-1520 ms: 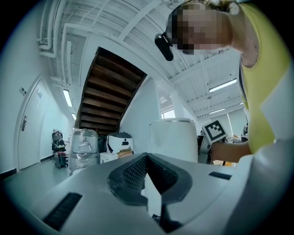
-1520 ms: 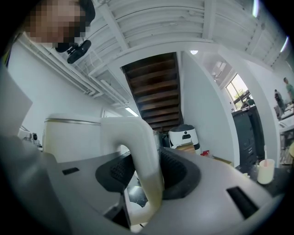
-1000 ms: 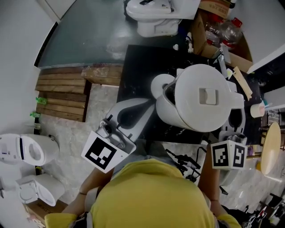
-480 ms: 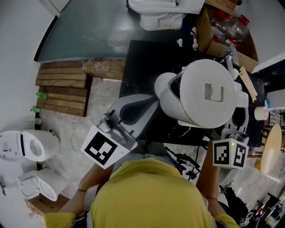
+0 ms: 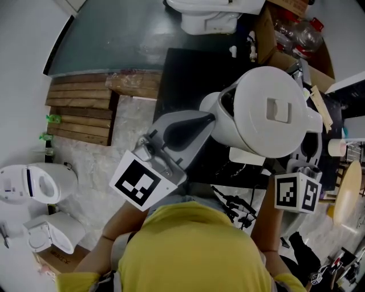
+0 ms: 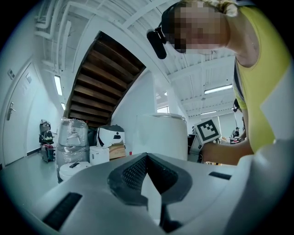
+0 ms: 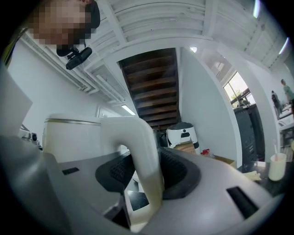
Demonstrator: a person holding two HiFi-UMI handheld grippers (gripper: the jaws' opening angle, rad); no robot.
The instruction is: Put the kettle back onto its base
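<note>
The white kettle (image 5: 256, 131) hangs over the black table (image 5: 177, 74), lid up, spout toward the left. My right gripper (image 7: 148, 158) is shut on the kettle's curved handle (image 7: 142, 137). In the head view only its marker cube (image 5: 296, 193) shows, below the kettle. My left gripper (image 5: 209, 118) reaches in from the left, its tips against the kettle's side below the spout. In the left gripper view its jaws (image 6: 148, 158) meet at the tips with the kettle body (image 6: 161, 135) right behind. A flat white piece (image 5: 246, 155) pokes out under the kettle; I cannot tell whether it is the base.
A cardboard box with plastic bottles (image 5: 288, 31) stands at the table's far right, a white toilet-like unit (image 5: 211, 14) behind it. A wooden stick (image 5: 319, 111) and a cup (image 5: 336, 147) lie at the right. Wooden pallets (image 5: 80, 108) and white appliances (image 5: 28, 188) are on the floor at left.
The kettle and both grippers have shifted together a little toward the upper right of the head view, farther over the black table. The grip on the handle is unchanged.
</note>
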